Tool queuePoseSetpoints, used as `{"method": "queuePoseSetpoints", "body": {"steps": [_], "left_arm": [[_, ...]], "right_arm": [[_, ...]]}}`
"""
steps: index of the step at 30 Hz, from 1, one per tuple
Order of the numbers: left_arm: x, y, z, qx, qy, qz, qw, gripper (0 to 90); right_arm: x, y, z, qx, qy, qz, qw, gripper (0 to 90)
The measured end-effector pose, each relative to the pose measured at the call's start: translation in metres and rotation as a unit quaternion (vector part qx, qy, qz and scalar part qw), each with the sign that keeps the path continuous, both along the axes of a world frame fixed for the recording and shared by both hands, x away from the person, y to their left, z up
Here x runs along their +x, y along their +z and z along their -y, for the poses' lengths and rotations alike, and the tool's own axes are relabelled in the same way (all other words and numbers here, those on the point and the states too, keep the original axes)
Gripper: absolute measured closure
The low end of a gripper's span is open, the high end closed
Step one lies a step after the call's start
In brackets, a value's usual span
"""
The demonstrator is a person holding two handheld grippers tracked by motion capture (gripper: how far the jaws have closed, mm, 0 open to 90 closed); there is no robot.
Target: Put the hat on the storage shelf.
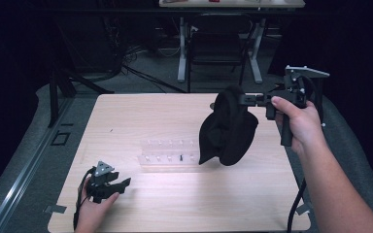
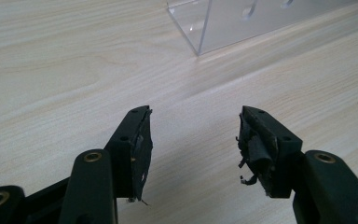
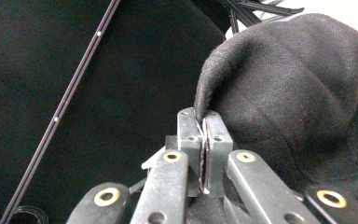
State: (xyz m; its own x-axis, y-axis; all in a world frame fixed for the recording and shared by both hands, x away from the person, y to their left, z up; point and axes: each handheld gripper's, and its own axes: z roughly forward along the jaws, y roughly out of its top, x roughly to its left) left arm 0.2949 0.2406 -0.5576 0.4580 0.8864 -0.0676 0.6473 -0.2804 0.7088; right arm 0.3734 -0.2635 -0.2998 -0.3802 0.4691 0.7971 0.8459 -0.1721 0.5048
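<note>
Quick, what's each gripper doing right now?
Left gripper: open, holding nothing, low over the table.
Right gripper: shut on the black cloth, held up in the air.

The black cloth [image 3: 303, 107] ran off the right and bottom edges of the right gripper view, and its pinched edge was hidden between the closed jaws of the right hand-held gripper [image 3: 204, 122]. In the left gripper view the clear plastic rack [image 2: 242, 23] was cut off by the top edge. In the high view a small dark item [image 1: 180, 157] in the rack was too small to identify.
</note>
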Motion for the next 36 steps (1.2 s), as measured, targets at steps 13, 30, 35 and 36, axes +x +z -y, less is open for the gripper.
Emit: {"method": "queuePoseSetpoints", "body": {"steps": [13, 30, 35, 36], "left_arm": [[0.000, 0.000, -0.001, -0.003, -0.001, -0.002, 1.0000, 44.1], [0.001, 0.000, -0.001, 0.001, -0.002, -0.002, 1.0000, 44.0], [0.001, 0.001, -0.002, 0.001, -0.003, -0.001, 1.0000, 44.0], [0.001, 0.001, -0.002, 0.001, -0.003, -0.001, 1.0000, 44.0]], "right_arm": [[0.015, 0.001, -0.020, -0.007, -0.005, -0.001, 1.0000, 88.4], [0.027, -0.007, -0.048, -0.011, 0.019, 0.003, 0.9998, 88.5], [0.030, -0.008, -0.055, -0.019, 0.024, 0.001, 0.9995, 88.5], [0.031, -0.009, -0.059, -0.020, 0.025, 0.001, 0.9995, 88.5]]}}
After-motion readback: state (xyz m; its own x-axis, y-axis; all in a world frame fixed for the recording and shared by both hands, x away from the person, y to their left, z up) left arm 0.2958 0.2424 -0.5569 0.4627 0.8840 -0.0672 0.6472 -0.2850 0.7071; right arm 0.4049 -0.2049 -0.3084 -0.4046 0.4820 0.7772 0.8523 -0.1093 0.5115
